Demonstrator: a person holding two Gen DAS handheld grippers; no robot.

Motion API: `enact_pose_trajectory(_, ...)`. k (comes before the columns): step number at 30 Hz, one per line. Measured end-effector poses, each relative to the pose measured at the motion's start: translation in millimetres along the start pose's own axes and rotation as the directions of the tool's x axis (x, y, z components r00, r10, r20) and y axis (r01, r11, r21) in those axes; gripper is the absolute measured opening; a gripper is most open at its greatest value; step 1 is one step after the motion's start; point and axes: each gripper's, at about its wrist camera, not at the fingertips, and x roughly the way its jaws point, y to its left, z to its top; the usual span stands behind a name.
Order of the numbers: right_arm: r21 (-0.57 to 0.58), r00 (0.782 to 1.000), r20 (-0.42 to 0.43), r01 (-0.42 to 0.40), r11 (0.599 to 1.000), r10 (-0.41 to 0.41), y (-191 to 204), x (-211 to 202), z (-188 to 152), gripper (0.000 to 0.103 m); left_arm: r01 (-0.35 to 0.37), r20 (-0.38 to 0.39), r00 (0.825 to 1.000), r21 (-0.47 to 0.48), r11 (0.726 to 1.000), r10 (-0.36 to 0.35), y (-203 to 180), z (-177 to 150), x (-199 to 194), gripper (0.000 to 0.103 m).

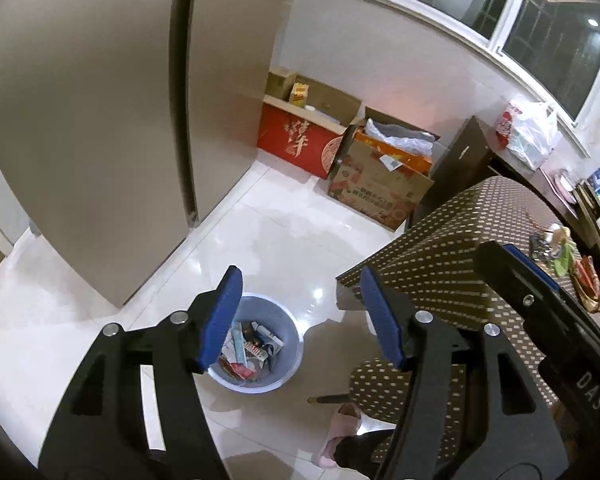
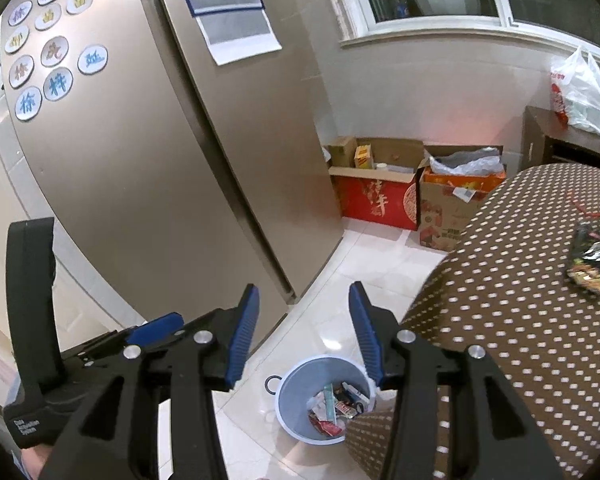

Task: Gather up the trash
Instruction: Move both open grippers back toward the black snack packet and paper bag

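Observation:
A pale blue bin (image 1: 278, 314) stands on the white tile floor, holding several wrappers and cartons (image 1: 246, 354). My left gripper (image 1: 300, 280) hangs above it, open, with nothing between its blue pads (image 1: 216, 324). My right gripper (image 2: 304, 292) is also open and empty, above and left of the same bin (image 2: 300, 384). A dark snack wrapper (image 2: 588, 260) lies on the brown dotted table (image 2: 520, 280) at the right. The right gripper's black body (image 1: 540, 308) shows over the table (image 1: 440, 256) in the left wrist view.
A tall beige fridge (image 1: 100, 120) fills the left side. Cardboard boxes (image 1: 380, 184) sit by the far wall under the window. A dark cabinet (image 1: 468, 152) carries a plastic bag (image 1: 528, 132). A dotted chair seat (image 1: 380, 384) and a pink slipper (image 1: 340, 432) lie close to the bin.

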Motion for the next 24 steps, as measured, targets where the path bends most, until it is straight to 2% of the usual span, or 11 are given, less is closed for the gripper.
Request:
enact_pose_trajectory(7, 0.038, 0.994, 0.075, 0.074, 0.997, -0.076, -50, -62, 10, 0.052, 0.057, 0.025, 0.998, 0.098, 0.994, -0.059, -65, 0, -22, 0.064)
enact_pose_trajectory(12, 0.099, 0.980, 0.120, 0.148, 0.984, -0.159, -107, -110, 9, 0.053, 0.125, 0.008, 0.992, 0.210, 0.970, -0.130, -140, -9, -27, 0.068)
enact_pose_trajectory(17, 0.182, 0.949, 0.143, 0.254, 0.950, -0.281, -180, -161, 0, 0.061, 0.196, -0.038, 0.980, 0.311, 0.930, -0.194, -210, -23, -19, 0.071)
enact_pose_trajectory(20, 0.222, 0.930, 0.139, 0.307, 0.926, -0.341, -220, -181, -5, 0.063, 0.212, -0.065, 0.977, 0.361, 0.908, -0.202, -245, -28, -8, 0.073)
enact_pose_trajectory(24, 0.257, 0.893, 0.109, 0.399, 0.880, -0.436, -271, -197, -13, 0.066, 0.231, -0.101, 0.973, 0.400, 0.887, -0.207, -279, -31, 12, 0.074)
